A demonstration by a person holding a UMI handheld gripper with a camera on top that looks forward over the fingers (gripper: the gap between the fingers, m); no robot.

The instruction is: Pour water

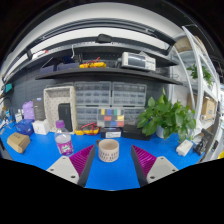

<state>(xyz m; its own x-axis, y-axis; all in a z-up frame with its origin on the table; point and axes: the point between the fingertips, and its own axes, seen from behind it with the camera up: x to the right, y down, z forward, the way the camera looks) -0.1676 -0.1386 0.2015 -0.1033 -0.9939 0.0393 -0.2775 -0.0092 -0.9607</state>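
Nearest the lens, at bottom centre, the gripper (108, 163) stood with its fingers apart and held nothing. Just ahead, between the tips, a small cup (108, 151) sat on the blue table (40, 160). Left of centre stood a water bottle (63, 141). Swinging left and squaring on its body would likely give a steadier pour.

Cup (108, 150): small, round, beige with a patterned band, upright on the blue worktop (40, 150), open mouth up. Clear bottle (63, 140): upright, pale cap on, standing well left of the cup. Contents indiscernible.
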